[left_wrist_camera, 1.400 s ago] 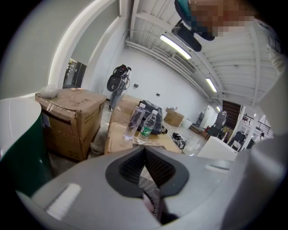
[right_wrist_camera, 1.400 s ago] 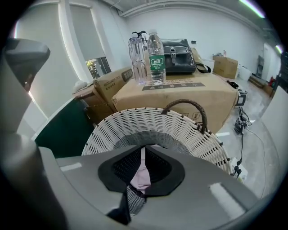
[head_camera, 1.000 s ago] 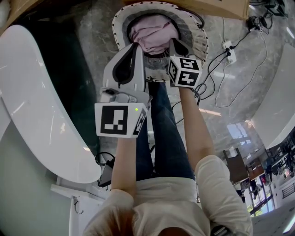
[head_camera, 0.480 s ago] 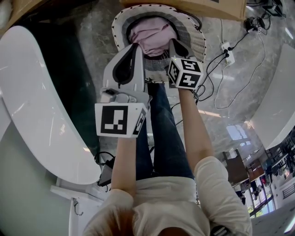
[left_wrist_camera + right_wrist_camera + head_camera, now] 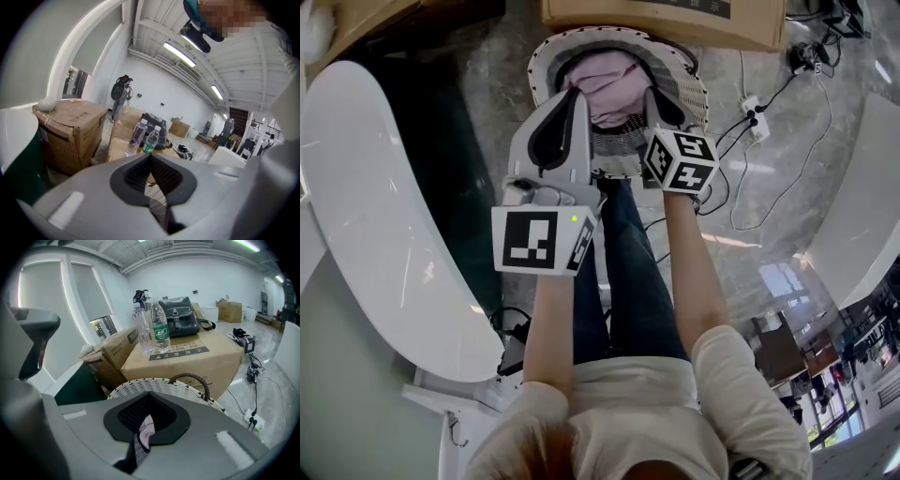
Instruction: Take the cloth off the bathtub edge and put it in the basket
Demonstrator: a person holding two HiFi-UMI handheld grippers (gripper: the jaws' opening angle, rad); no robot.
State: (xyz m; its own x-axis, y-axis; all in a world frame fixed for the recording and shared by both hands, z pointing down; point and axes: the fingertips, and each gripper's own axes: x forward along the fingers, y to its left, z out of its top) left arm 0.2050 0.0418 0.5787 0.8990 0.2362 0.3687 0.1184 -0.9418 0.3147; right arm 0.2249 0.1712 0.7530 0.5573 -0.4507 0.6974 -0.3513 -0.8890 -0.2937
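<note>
Right gripper (image 5: 652, 94) risen, empty; cloth (image 5: 605, 80) in basket (image 5: 542, 58) beneath its tip.

Cloth (image 5: 614, 82) edges pt. hidden

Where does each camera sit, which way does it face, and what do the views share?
Head view: on the person's head, facing steeply down; shows forearms, jeans, the left gripper and right gripper at the basket with the cloth.
Left gripper view: rides that gripper, facing along its shut fingers toward boxes and two bottles.
Right gripper view: rides that gripper, facing along its shut fingers at the basket rim.
Shared: both gripper views show the bottles; head and right show the basket.
</note>
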